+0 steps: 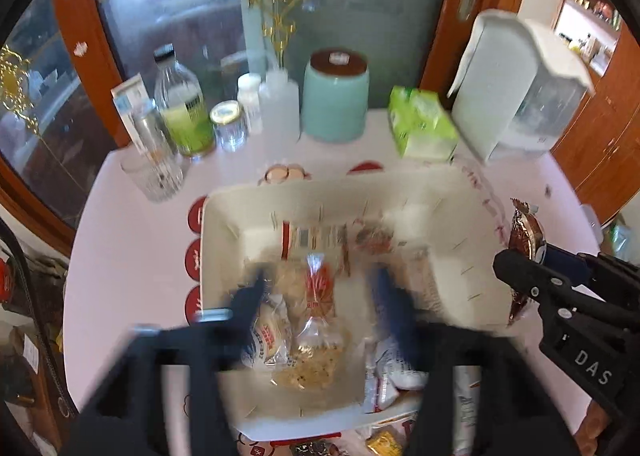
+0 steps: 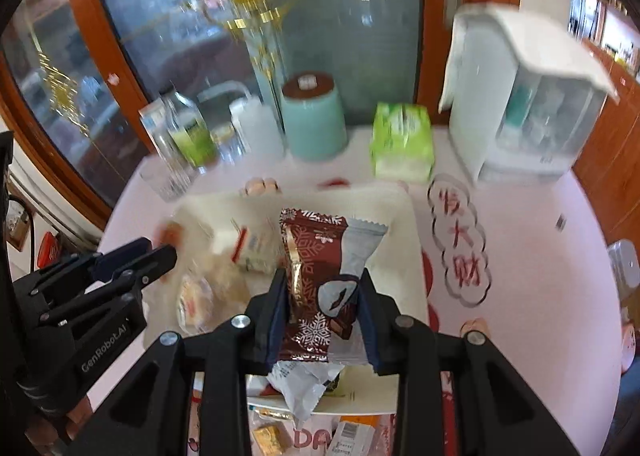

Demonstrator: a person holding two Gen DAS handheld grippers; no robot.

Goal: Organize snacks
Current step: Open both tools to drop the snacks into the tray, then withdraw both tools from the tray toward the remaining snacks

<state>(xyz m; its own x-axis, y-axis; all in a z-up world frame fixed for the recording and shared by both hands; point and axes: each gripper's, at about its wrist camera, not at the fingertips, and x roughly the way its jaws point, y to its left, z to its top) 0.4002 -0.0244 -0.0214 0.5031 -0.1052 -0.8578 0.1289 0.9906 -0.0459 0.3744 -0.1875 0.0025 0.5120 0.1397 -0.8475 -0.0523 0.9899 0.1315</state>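
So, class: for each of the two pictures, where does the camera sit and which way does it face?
Left wrist: on the left gripper, looking down into the white bin; its own fingers show, open, and the right gripper.
Right wrist: on the right gripper, shut on the brown snack packet; left gripper shows.
Shared: bin, teal canister, green tissue pack.

Snack packs (image 1: 308, 320) crowding tray (image 1: 452, 272) floor btwn left tongs (image 1: 324, 296).

Both wrist fisheyes look forward and steeply down from close above the white tray (image 1: 224, 223) on the counter (image 2: 540, 256). Each catches the other claw at a frame edge; both share the teal jar (image 1: 335, 95) at upper centre.
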